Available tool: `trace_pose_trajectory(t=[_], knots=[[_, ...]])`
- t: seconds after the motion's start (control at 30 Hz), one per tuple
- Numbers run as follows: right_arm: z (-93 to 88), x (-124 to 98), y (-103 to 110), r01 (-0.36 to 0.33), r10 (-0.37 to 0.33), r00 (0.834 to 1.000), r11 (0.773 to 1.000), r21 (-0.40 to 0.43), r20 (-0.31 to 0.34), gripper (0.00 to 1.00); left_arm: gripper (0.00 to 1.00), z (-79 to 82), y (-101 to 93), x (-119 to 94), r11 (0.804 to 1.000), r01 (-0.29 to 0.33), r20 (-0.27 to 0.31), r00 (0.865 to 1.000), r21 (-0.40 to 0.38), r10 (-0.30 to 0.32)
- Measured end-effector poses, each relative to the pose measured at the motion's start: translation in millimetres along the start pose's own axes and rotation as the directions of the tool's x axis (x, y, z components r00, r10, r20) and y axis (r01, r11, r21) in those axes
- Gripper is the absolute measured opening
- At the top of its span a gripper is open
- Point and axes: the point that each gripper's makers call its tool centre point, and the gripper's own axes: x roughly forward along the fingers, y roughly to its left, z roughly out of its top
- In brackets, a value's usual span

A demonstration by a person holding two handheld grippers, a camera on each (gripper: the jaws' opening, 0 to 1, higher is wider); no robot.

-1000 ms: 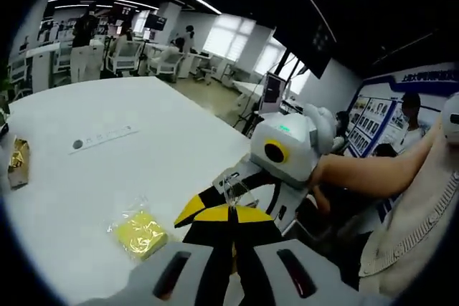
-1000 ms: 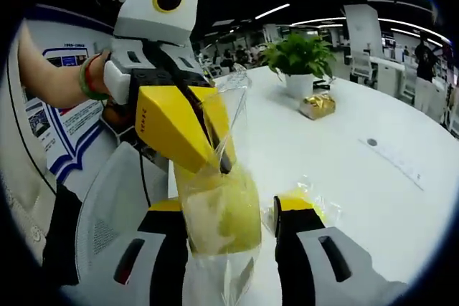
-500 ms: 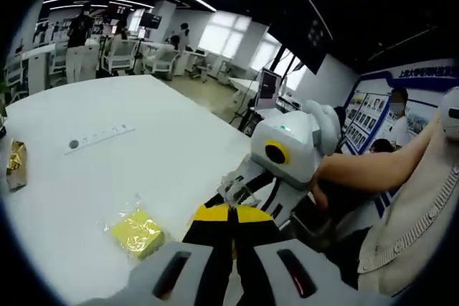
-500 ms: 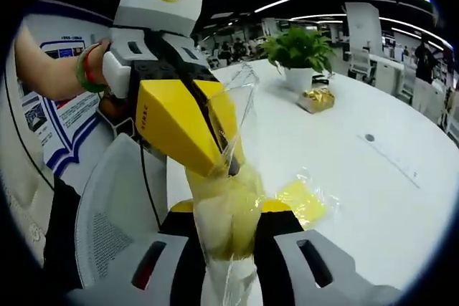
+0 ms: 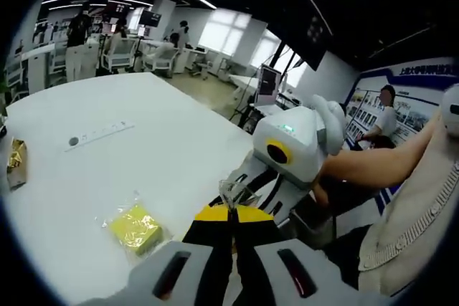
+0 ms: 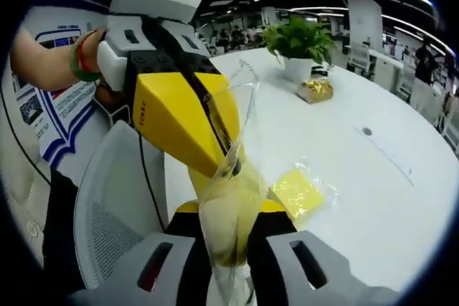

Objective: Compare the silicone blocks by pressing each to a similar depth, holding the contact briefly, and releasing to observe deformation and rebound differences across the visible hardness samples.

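In the right gripper view my right gripper is shut on a pale yellow silicone block inside a clear plastic bag, and the block is squeezed narrow between the jaws. My left gripper comes in from the upper left, its yellow jaws shut on the bag's upper edge. In the left gripper view the left gripper pinches the crinkled bag top, with the right gripper's white body just behind. A second bagged yellow block lies on the white table.
A potted plant and a gold-wrapped item stand farther along the table. The gold item also sits at the left table edge. A grey chair is beside the table edge. People and desks fill the background.
My right gripper's jaws, open around the bagged block a second ago, have shut on it and squeezed it narrow. The left gripper keeps its pinch on the bag.
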Motion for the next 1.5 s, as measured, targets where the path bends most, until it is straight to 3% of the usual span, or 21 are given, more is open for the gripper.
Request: trace_pose_trajectory(t=[0.4, 0.63, 1.5], knots=[[-0.9, -1.7, 9.0, -0.013, 0.012, 1.0, 0.999, -0.03, -0.008, 0.12, 0.0, -3.8, -5.4, -4.8, 1.0, -0.001, -0.014, 1.0, 0.0, 0.001], [-1.5, -4.0, 12.9, -0.025, 0.025, 1.0, 1.0, 0.001, -0.015, 0.13, 0.0, -3.5, -5.2, -5.8, 1.0, -0.005, -0.018, 1.0, -0.012, 0.005], [2.1, -12.5, 14.2, -0.048, 0.049, 0.997, 0.998, -0.03, 0.054, 0.24, 0.0, 1.7, -13.9, -5.8, 0.998, -0.006, -0.002, 1.0, -0.06, 0.006]])
